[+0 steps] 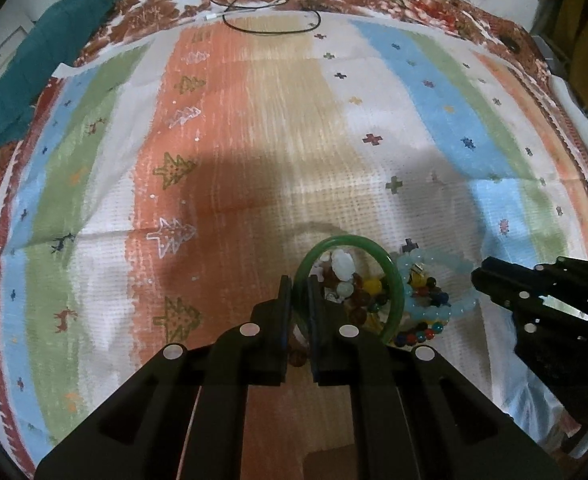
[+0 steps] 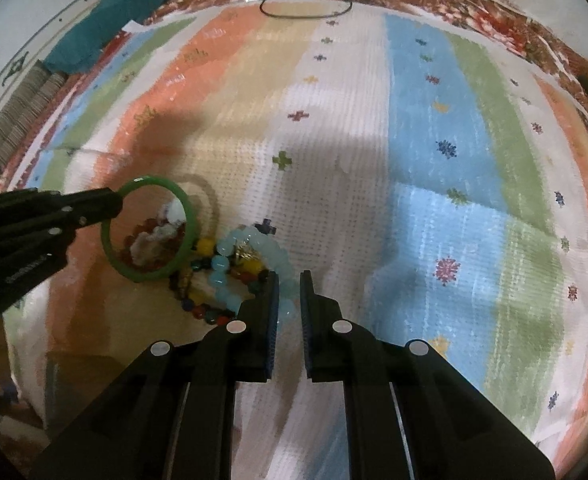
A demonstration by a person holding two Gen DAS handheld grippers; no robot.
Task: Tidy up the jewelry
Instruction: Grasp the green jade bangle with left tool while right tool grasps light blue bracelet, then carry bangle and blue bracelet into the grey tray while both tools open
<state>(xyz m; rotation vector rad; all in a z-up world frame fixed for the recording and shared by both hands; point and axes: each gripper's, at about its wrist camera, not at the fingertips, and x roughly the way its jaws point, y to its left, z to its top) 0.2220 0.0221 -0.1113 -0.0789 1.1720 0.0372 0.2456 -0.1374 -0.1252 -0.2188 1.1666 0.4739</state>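
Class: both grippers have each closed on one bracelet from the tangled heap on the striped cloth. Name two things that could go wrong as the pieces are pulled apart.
1. The right gripper pinches the pale blue bead bracelet, which lies tangled with the multicoloured bead strand; lifting may drag that strand along.
2. The left gripper holds the smooth green bangle by a thin edge; it could slip out or swing into the heap.
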